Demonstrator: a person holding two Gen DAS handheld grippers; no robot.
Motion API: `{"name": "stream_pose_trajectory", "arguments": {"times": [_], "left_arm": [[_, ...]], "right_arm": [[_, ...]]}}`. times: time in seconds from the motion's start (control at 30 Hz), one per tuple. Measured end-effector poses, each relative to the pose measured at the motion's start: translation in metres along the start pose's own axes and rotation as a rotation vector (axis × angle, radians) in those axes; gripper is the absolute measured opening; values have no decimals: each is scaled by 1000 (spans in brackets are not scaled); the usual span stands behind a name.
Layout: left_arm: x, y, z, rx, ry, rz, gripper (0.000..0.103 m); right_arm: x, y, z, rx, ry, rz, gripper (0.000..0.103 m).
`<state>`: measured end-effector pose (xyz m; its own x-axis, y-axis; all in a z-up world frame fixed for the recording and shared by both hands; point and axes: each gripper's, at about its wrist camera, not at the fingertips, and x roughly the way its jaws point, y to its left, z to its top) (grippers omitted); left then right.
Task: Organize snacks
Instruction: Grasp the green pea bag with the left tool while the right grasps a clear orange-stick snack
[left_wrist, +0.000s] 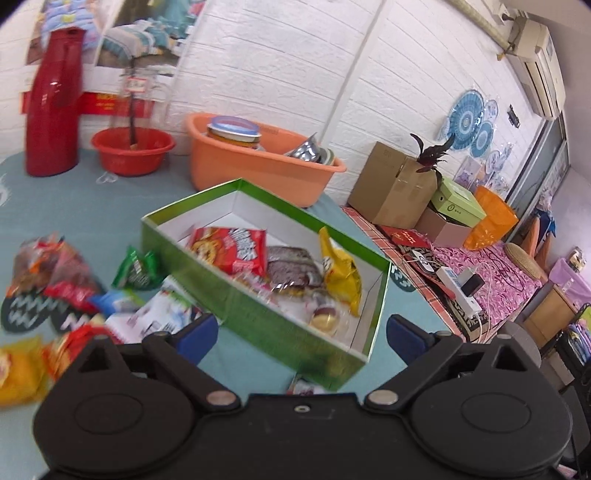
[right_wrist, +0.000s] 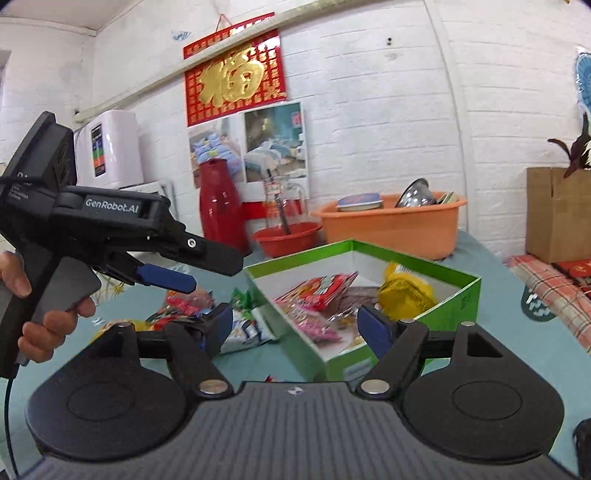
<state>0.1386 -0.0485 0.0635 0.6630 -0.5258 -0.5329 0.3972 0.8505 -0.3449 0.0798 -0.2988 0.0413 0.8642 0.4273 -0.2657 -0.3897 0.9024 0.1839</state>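
A green cardboard box (left_wrist: 258, 314) (right_wrist: 458, 299) stands open on the teal table. Inside lie a red snack bag (left_wrist: 231, 249) (right_wrist: 317, 290), a yellow packet (left_wrist: 340, 269) (right_wrist: 406, 291), a brown wrapped cake (left_wrist: 291, 267) and small sweets. Several loose snack packets (left_wrist: 74, 295) (right_wrist: 192, 306) are scattered to the left of the box. My left gripper (left_wrist: 301, 334) hangs open over the box's near wall with nothing between its blue pads. In the right wrist view it appears at the left (right_wrist: 207, 266), held by a hand. My right gripper (right_wrist: 299, 326) is open, empty, above the box's near corner.
An orange tub (left_wrist: 258, 166) (right_wrist: 395, 229) of dishes, a red basin (left_wrist: 131, 149) (right_wrist: 286, 238) and a red flask (left_wrist: 53, 107) (right_wrist: 219, 203) stand behind the box by the white wall. Cardboard boxes (left_wrist: 395, 184) and a power strip (left_wrist: 461, 291) lie on the cloth-covered surface at right.
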Motion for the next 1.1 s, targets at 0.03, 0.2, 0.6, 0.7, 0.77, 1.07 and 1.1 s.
{"name": "stream_pose_trajectory", "arguments": {"times": [0.03,0.2,0.6,0.7,0.77,1.07,1.1], "left_arm": [[-7,3,-7,1,2,6,103],[-37,27,-40,-23,17,54,103],[-42,69,-80,-103,73,129,103],[-34,73,-81,-98,80,151,103],[-27,77,-81,-115,92,143,103],[-12,81,-84,-109,91,180,103],[-12,82,-84,-107,92,180,103]], "right_arm": [[-2,3,-4,-8,11,15,103],[0,14,-22,-40,116,61,103],[48,5,-45,-73,362,84,103],[33,12,-46,-78,361,120,97],[26,18,-47,-90,364,140,88],[41,27,-48,-192,392,88,78],[41,28,-49,-198,403,83,71]]}}
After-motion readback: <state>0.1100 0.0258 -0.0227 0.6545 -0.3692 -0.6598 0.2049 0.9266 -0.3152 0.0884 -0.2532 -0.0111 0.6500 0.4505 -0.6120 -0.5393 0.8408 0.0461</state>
